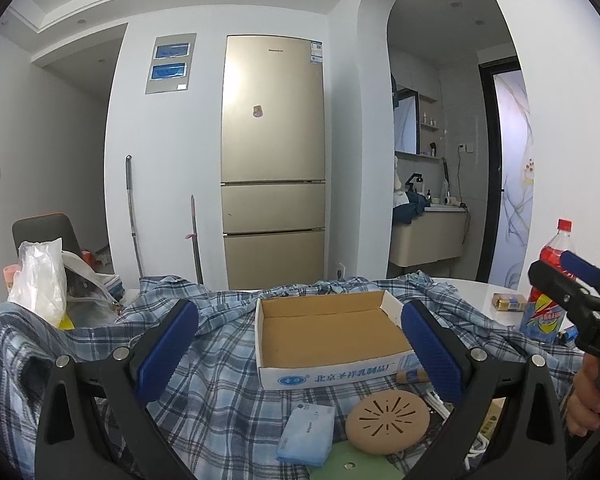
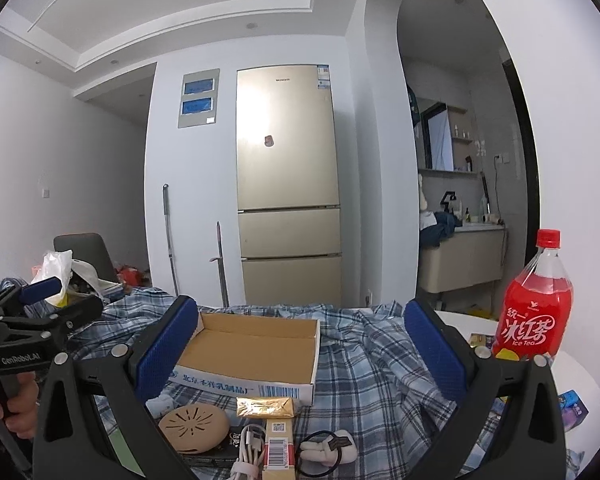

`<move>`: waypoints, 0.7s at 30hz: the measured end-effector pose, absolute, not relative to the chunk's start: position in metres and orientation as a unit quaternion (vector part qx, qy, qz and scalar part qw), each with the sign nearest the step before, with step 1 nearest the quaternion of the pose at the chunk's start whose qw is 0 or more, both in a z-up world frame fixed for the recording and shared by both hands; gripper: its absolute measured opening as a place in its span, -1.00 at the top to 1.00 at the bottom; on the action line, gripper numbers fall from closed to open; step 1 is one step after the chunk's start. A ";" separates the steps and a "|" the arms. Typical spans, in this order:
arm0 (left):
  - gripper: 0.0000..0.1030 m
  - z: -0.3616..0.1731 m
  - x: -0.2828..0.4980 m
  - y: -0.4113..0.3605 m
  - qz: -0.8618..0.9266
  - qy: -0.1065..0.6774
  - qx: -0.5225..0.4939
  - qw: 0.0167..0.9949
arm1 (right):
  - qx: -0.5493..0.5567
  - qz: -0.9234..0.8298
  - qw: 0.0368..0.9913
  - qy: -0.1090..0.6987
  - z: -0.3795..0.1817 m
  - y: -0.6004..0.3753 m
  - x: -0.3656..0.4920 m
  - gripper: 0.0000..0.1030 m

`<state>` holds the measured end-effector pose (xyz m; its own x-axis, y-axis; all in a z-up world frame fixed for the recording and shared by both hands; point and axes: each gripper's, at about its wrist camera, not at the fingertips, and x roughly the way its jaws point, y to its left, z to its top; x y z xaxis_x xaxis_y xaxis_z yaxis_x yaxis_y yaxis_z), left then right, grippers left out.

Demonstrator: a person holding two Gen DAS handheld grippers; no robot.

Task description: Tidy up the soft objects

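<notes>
A blue plaid shirt [image 1: 228, 392] [image 2: 380, 360] lies crumpled over the table. An empty cardboard box [image 1: 328, 332] [image 2: 256, 352] sits on it. In front of the box lie a pale blue tissue pack [image 1: 306, 434] and a tan round pad [image 1: 388, 418] [image 2: 194, 428]. The right wrist view also shows a gold packet [image 2: 265, 407], a white cable [image 2: 248, 452] and a small white plush [image 2: 332, 446]. My left gripper [image 1: 300, 354] is open above the shirt, nothing between its pads. My right gripper [image 2: 300, 356] is open too, hovering before the box.
A red ice tea bottle [image 2: 534, 304] [image 1: 548, 280] stands at the right on the white table [image 1: 476, 292]. White plastic bags [image 1: 44, 280] and a chair [image 1: 46, 232] are at the left. A gold fridge [image 1: 274, 160] stands behind. Small boxes [image 1: 509, 302] lie near the bottle.
</notes>
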<state>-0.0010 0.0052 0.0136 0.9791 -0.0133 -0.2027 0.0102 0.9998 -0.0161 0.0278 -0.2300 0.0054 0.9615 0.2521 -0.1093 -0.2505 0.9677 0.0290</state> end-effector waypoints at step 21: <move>-1.00 -0.005 0.019 -0.017 -0.027 0.214 0.003 0.976 | -0.014 0.141 0.944 0.298 -0.024 -0.227 0.071 -0.67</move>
<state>0.0189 -0.0172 -0.0047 0.9067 -0.0506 -0.4188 0.0535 0.9986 -0.0048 0.0707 -0.2271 -0.0240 0.7831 0.2579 -0.5658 -0.2749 0.9598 0.0571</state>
